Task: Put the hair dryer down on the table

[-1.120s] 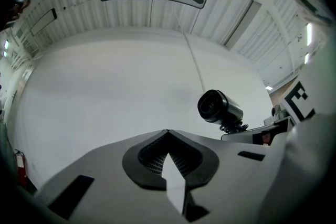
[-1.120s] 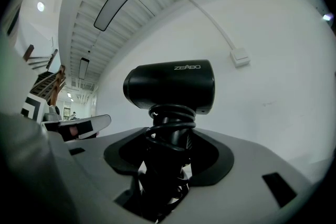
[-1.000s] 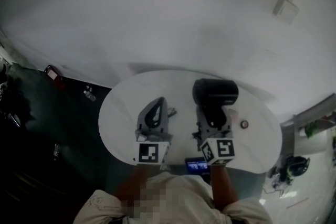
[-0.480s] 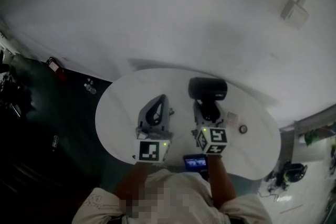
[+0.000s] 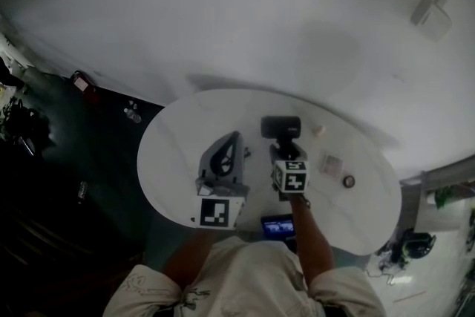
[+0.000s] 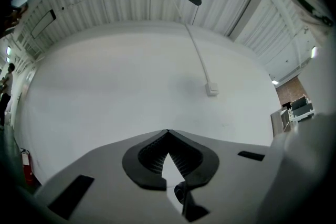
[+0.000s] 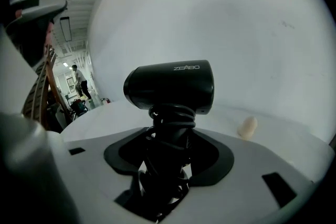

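Note:
A black hair dryer (image 5: pixel 280 127) with its cord wound round the handle is held over the far middle of the white oval table (image 5: pixel 174 156). My right gripper (image 5: pixel 285 153) is shut on that handle. In the right gripper view the barrel (image 7: pixel 170 85) sits crosswise above the jaws, and the wrapped handle fills the gap between my right gripper's (image 7: pixel 167 165) fingers. Whether the dryer touches the table I cannot tell. My left gripper (image 5: pixel 235 136) rests at the table's left half, shut, with nothing in it. Its tips meet in the left gripper view (image 6: pixel 168 132), facing a bare white wall.
A small beige lump (image 5: pixel 318 130) lies just right of the dryer, also seen in the right gripper view (image 7: pixel 247 127). A pale square pad (image 5: pixel 332 162) and a small ring (image 5: pixel 347 180) lie further right. A lit phone screen (image 5: pixel 278 227) sits at the near edge. Dark floor lies left.
The right gripper and the hair dryer have sunk away from the head camera and shifted a little left; they look smaller now. The beige lump has come into sight. The left gripper has stayed put.

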The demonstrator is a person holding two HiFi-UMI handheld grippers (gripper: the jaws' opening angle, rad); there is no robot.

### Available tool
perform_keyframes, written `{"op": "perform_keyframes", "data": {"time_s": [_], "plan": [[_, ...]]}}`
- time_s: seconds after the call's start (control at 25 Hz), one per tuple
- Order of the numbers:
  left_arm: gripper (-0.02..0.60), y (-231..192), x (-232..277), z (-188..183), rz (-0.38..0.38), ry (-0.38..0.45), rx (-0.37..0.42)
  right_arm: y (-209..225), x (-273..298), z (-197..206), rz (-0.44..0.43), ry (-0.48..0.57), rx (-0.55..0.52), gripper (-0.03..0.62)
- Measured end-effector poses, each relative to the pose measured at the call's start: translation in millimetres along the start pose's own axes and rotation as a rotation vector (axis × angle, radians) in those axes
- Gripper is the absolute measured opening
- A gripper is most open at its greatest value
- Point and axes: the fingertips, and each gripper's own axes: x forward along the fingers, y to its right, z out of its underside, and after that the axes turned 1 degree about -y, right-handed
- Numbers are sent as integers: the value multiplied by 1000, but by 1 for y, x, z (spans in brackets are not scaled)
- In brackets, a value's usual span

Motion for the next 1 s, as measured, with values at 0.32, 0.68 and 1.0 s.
{"op": "perform_keyframes", "data": {"time_s": [0.32, 0.68, 1.0], "plan": [[-3, 1, 0, 6, -3, -13, 1, 11, 32, 41, 17, -195, -26, 225], [-3, -5, 1, 6, -9, -20, -8, 1, 35, 90, -10, -463, -10, 225], [-3, -4, 0, 9, 1, -24, -5, -4, 40, 95, -50, -529, -6, 227]]}}
